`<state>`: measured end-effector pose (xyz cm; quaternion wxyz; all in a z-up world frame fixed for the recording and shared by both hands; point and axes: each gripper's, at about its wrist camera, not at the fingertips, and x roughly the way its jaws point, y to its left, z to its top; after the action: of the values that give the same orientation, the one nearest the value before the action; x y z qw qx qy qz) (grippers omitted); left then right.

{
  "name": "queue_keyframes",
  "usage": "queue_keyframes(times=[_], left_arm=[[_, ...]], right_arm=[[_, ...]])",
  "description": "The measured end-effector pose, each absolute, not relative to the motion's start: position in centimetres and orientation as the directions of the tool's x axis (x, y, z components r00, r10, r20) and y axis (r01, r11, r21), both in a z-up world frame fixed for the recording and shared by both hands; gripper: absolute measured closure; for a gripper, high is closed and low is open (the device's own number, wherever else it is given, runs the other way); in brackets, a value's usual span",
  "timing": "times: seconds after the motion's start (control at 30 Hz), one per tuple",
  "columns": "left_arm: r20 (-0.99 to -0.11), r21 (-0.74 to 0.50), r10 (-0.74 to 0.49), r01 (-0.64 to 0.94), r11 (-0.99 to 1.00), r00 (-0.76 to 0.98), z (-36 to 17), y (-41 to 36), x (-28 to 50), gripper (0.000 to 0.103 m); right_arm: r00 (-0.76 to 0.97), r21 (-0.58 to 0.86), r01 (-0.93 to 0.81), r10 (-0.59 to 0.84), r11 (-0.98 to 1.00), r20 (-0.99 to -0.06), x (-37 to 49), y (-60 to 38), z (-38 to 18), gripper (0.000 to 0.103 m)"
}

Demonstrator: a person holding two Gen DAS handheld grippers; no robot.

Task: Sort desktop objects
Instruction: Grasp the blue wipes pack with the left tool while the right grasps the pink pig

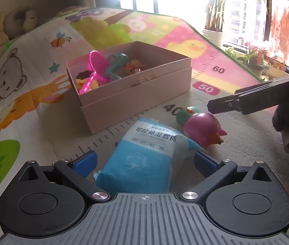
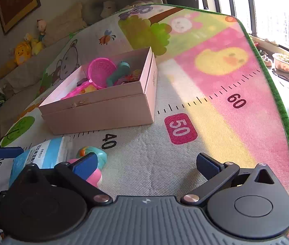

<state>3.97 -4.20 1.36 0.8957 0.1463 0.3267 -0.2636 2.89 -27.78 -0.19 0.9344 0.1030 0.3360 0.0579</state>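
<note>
**Currently: both claws spread, cotton pack between the left fingers**

Left claw (image 1: 144, 161): fingers spread wide, holding nothing. The blue cotton pack (image 1: 142, 157) lies flat on the play mat (image 1: 215, 77) directly between the two blue finger pads (image 1: 85, 161), its near end reaching in toward the claw body. Contact between pads and pack cannot be confirmed.

Right claw (image 2: 147, 164): fingers wide apart, nothing held; only mat shows in the gap. The toy bird (image 2: 92, 163) lies partly hidden behind its left pad, just beside the pack.

Materials and shapes:
- Cotton pack: soft, crinkled plastic pouch, blue with a white printed panel.
- Toy bird: glossy moulded plastic, rounded, teal head, pink body.
- Cardboard box (image 1: 136, 94): rectangular, pale pink, matte, open-topped, standing beyond the pack. It contains a pink perforated scoop (image 1: 95, 67) and a teal plastic piece (image 1: 116, 65).
- Play mat: woven texture, printed cartoon animals and a ruler scale.
</note>
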Motion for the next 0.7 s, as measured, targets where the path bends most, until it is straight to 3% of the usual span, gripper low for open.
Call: queue_keyframes(times=[0.1,0.13,0.2,0.37,0.43,0.53,0.7], left_arm=[[-0.664,0.105,-0.354,0.55,0.828,0.659,1.0,-4.6,4.0,0.003],[-0.664,0.113,-0.342,0.542,0.833,0.664,0.9,-4.6,3.8,0.013],[-0.675,0.12,-0.302,0.504,0.855,0.673,0.6,-4.2,3.6,0.024],[-0.662,0.106,-0.175,0.323,0.941,0.728,0.6,-2.5,3.0,0.024],[-0.663,0.09,-0.136,0.259,0.962,0.736,0.7,-1.7,3.0,0.019],[-0.673,0.047,-0.167,0.267,0.963,0.721,0.8,-0.9,2.8,0.008],[-0.674,0.032,-0.209,0.311,0.95,0.709,0.8,-1.0,2.5,0.007]], right_arm=[[0.774,0.206,-0.074,0.187,0.976,-0.605,2.1,-27.6,0.5,0.0],[0.776,0.195,-0.087,0.19,0.977,-0.601,1.8,-27.5,0.8,0.0],[0.778,0.17,-0.117,0.196,0.979,-0.597,1.3,-27.3,1.3,0.0],[0.762,0.077,-0.239,0.236,0.968,-0.603,0.8,-25.2,2.0,0.0],[0.751,0.009,-0.309,0.25,0.951,-0.611,0.7,-23.8,2.1,0.0],[0.711,-0.069,-0.428,0.289,0.901,-0.641,1.0,-21.7,2.1,0.003],[0.662,-0.104,-0.496,0.297,0.862,-0.688,3.6,-20.3,1.3,0.011]])
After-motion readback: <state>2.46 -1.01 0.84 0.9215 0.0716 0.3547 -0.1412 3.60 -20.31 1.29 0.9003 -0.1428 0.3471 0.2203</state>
